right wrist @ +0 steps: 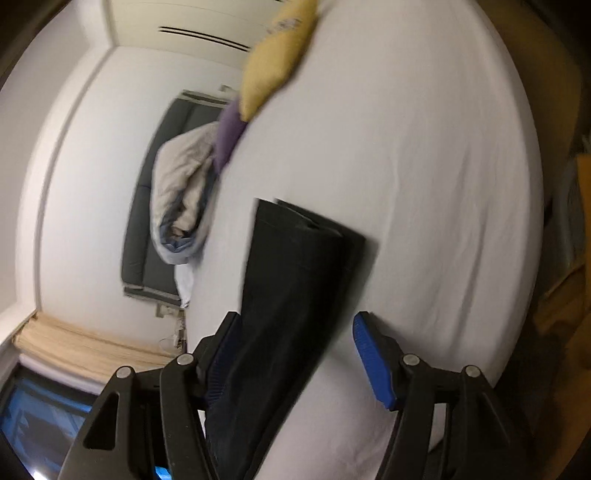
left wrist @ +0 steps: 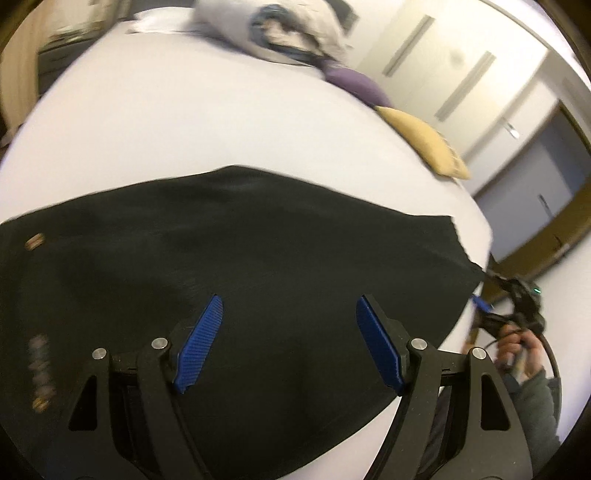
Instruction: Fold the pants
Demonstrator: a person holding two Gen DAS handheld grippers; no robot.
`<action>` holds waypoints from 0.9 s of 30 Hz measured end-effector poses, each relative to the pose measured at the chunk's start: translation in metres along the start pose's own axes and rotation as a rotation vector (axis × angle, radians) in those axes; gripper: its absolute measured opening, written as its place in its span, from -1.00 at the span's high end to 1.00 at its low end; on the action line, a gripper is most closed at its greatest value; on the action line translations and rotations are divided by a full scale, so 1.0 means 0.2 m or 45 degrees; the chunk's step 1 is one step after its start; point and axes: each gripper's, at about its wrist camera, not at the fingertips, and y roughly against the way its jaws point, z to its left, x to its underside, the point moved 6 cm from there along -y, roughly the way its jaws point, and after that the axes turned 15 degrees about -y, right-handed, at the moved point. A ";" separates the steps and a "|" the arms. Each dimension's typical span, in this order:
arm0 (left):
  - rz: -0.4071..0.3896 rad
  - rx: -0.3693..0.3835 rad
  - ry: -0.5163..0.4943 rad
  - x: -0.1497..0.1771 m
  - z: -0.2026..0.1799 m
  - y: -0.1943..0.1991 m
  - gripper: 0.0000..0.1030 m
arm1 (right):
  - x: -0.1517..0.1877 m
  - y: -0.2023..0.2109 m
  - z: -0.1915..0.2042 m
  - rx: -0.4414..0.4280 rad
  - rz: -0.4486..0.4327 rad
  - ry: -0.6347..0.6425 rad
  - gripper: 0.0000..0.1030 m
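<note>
While pants (left wrist: 258,266) cover white bed (left wrist: 166,122), wardrobe behind (left wrist: 436,48)

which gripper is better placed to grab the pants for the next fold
Right, probably. The right hand-held gripper is open with the black pants running between its fingers at the end edge. The left hand-held gripper is open above the middle of the cloth, no edge between its fingers.

Pants (left wrist: 236,258) lie flat on the bed (left wrist: 184,122) — two cushions (left wrist: 424,142) and bundled bedding (left wrist: 288,29) behind.
</note>
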 end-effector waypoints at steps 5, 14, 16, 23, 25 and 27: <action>0.036 0.094 0.045 -0.07 -0.06 -0.19 -0.44 | 0.00 -0.07 0.02 -0.055 -0.032 -0.083 -0.18; 0.119 0.186 0.070 -0.02 -0.10 -0.43 -0.44 | -0.09 -0.33 0.17 -0.114 0.003 -0.145 0.66; 0.102 0.221 0.088 0.00 -0.09 -0.46 -0.43 | -0.09 -0.37 0.17 -0.113 -0.002 -0.151 0.78; 0.110 0.213 0.060 0.07 -0.09 -0.47 -0.43 | -0.04 -0.26 0.18 -0.053 -0.096 -0.062 0.78; 0.098 0.233 0.080 0.08 -0.07 -0.47 -0.43 | -0.02 -0.26 0.23 -0.025 -0.121 -0.023 0.79; 0.086 0.254 0.099 0.10 -0.05 -0.45 -0.43 | 0.02 -0.25 0.31 0.017 -0.146 0.053 0.79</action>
